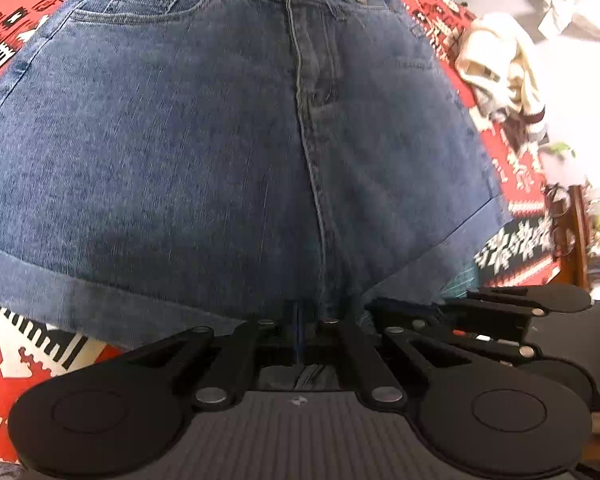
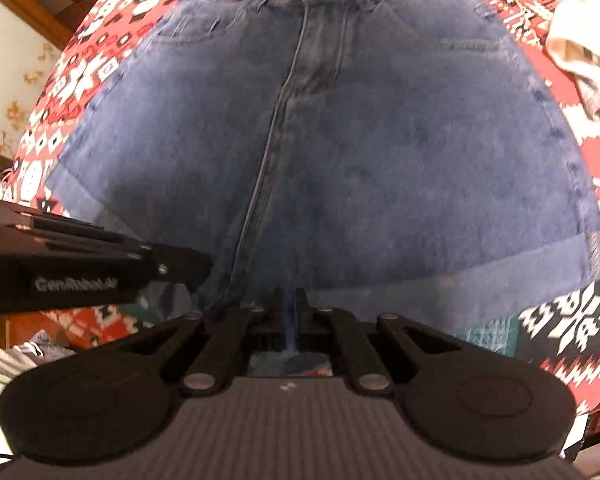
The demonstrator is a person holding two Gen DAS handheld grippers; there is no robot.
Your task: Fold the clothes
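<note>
The denim shorts [image 1: 204,140] lie front side up on the red patterned cloth [image 1: 16,20] covering the worktop, waistband at twelve o'clock, cuffed leg hems at six. No fold is made yet as far as I can judge; both legs are spread flat. The left claw [image 1: 298,320] is pressed together, pinching the crotch edge of the shorts; the right claw [image 2: 290,304] is likewise pinching the denim just beside it. A cream garment [image 1: 496,68] waits crumpled at two o'clock, untouched. Left to do: fold the shorts, then the other clothes.
</note>
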